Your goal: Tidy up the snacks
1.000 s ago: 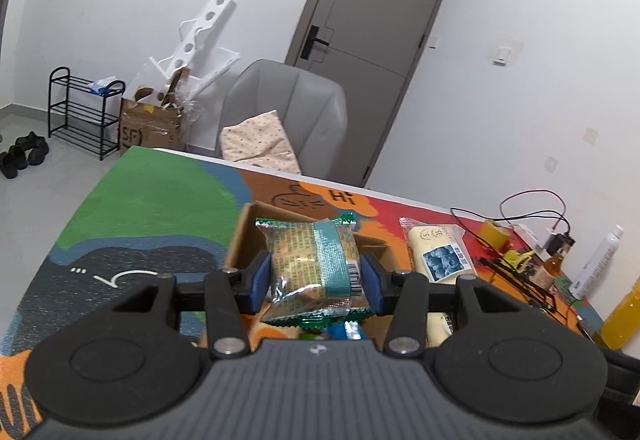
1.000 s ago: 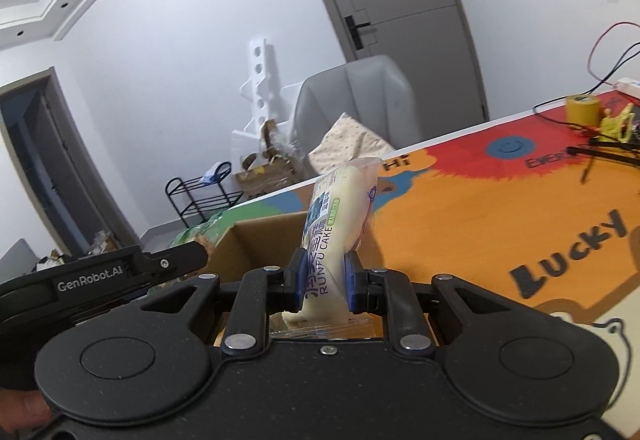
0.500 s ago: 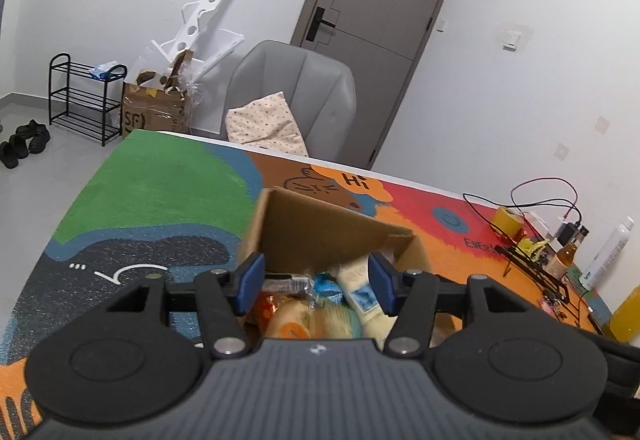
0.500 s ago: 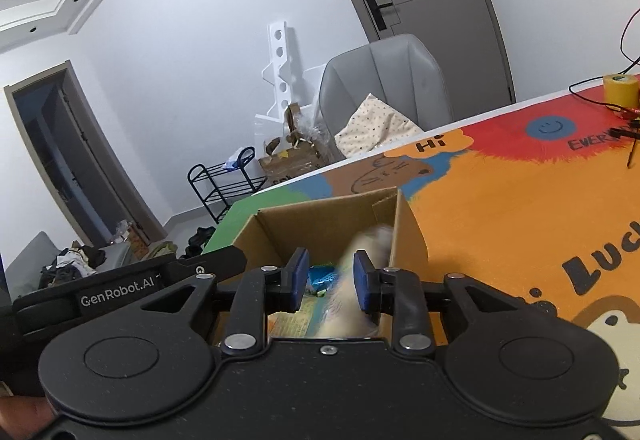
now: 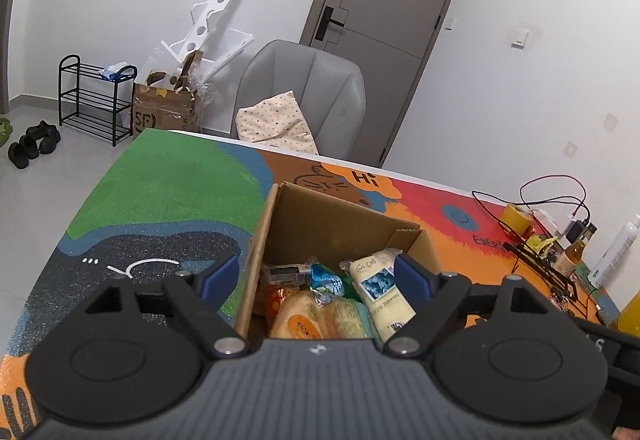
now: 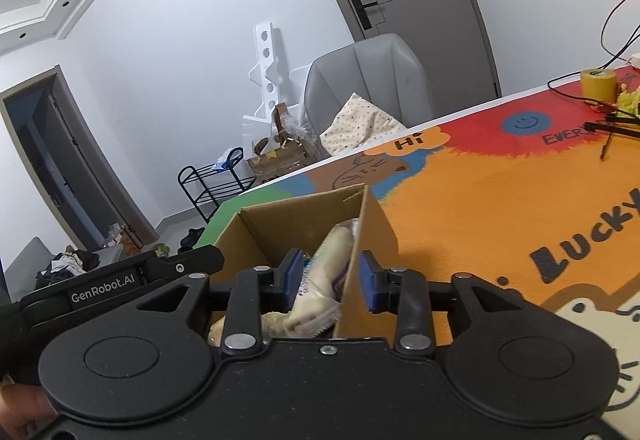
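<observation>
An open cardboard box point(image 5: 332, 224) stands on the colourful mat and holds several wrapped snacks. Among them are a white cake pack point(image 5: 380, 290), a blue-wrapped sweet point(image 5: 326, 278) and an orange-labelled bun point(image 5: 296, 320). My left gripper point(image 5: 318, 278) hovers over the box, its jaws opening wide with nothing pressed between the blue pads. In the right wrist view the same box point(image 6: 376, 224) has the white cake pack point(image 6: 324, 276) leaning against its right wall. My right gripper point(image 6: 330, 282) hangs above that wall, jaws opening, pads clear of the pack.
Cables, a yellow tape roll point(image 5: 516, 215), bottles point(image 5: 612, 252) and small electronics crowd the table's right end. A grey chair point(image 5: 304, 99) with a dotted cushion stands behind the far edge. The left gripper's black body point(image 6: 120, 280) sits left of the box in the right wrist view.
Both grippers let go of their snacks: the green-wrapped pack and the white cake pack dropped into the box. Both pairs of jaws have spread apart.
</observation>
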{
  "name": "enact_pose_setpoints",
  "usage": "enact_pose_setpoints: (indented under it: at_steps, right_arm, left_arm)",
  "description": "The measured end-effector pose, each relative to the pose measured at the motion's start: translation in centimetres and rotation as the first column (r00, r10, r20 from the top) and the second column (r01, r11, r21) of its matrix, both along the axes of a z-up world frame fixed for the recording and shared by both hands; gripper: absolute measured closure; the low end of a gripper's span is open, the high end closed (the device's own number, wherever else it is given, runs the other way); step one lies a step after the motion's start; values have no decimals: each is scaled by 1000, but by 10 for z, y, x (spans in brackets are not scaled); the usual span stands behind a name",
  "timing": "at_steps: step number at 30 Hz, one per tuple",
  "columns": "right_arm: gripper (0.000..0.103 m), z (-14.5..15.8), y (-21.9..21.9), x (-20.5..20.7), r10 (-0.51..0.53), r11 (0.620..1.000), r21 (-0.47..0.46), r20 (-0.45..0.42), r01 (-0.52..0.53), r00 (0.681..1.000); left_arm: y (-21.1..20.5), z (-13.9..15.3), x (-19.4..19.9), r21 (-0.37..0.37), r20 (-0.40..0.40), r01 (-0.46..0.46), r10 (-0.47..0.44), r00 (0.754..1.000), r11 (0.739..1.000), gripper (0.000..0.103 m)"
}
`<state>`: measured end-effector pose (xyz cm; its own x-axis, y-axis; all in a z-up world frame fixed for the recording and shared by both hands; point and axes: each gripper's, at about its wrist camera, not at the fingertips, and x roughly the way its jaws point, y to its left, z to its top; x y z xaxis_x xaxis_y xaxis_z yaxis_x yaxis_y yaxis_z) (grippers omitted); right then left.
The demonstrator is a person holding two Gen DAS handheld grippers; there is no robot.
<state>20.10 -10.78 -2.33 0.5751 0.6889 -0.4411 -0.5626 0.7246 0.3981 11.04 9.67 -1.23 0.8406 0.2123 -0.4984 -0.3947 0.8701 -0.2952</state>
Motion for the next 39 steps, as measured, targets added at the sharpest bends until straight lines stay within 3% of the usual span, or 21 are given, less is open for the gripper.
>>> enact_pose_setpoints:
  at_steps: [12, 17, 29, 39]
  right_arm:
    - [48, 7, -32, -10, -36, 999, -34, 27, 37, 999]
    - [30, 13, -50, -16, -64, 997, -38, 57, 66, 996]
    - [1, 25, -85, -37, -100, 993, -45, 100, 105, 990]
    - [0, 40, -102, -57, -110, 990, -74, 127, 120, 986]
  left_arm:
    - [-22, 9, -13, 36, -38, 44, -42, 998, 998, 10]
    - [-32, 13, -20, 56, -43, 63, -61, 997, 996, 5]
    - [-56, 21, -41, 136, -91, 138, -126, 988, 981, 0]
    - [-64, 32, -63, 165, -105, 149, -133, 986, 975, 0]
